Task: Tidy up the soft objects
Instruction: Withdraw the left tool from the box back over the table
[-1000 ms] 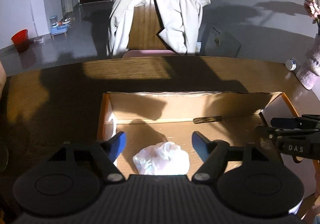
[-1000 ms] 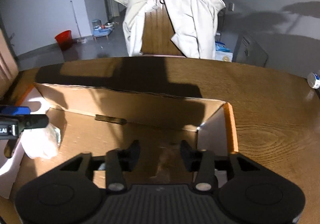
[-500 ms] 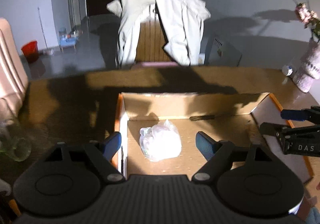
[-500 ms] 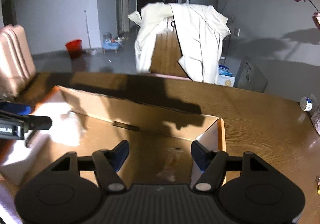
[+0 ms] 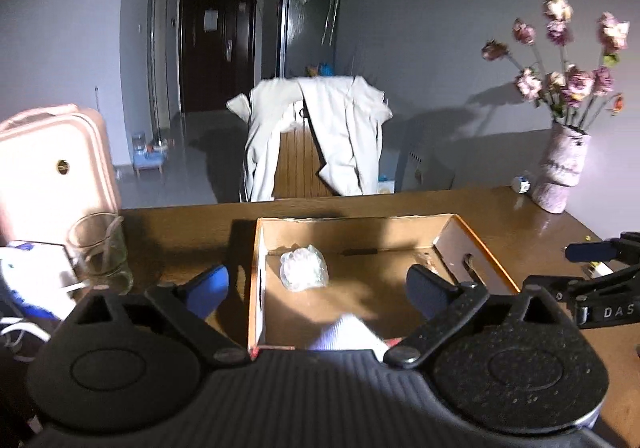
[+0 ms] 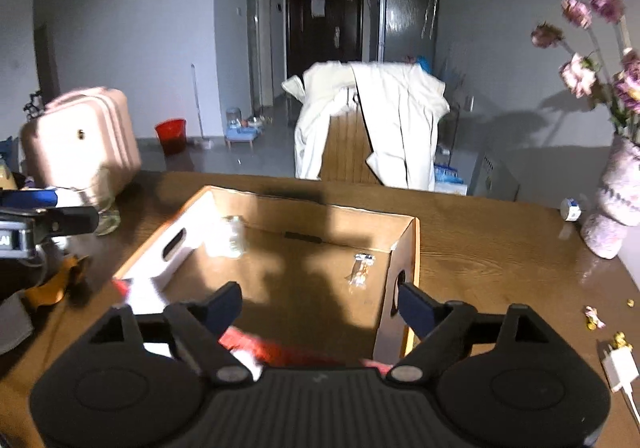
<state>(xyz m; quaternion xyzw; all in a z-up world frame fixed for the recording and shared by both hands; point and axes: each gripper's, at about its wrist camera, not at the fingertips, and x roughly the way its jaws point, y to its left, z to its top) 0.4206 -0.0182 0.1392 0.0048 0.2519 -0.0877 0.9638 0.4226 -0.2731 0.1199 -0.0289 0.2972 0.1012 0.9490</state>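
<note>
Hovering over the near edge of the cardboard box, the left gripper has its blue-padded jaws spread wide and opening, nothing between them; same for the right gripper, jaws wide and opening, empty. Seen from the left wrist, the right gripper's side arm carries white letters "DAS", rest cut off; seen from the right wrist, the left one shows only "AI" at the frame edge. Just under both tools, at the box's near rim, a blurred red and white thing, can't tell what. Inside the box, a crumpled clear plastic bag sits on the floor near the left wall; a small clear wrapper lies near the right wall with the handle cutout. Box rests on a brown wooden table. Left of the box, a glass beaker; right, a white cable plug and small scraps. Farther right, a vase of dried pink roses with a small bottle beside it. Behind the table, a chair draped with a cream coat, a pink suitcase, a red bucket. Dark door far back bears a paper notice, unreadable.
</note>
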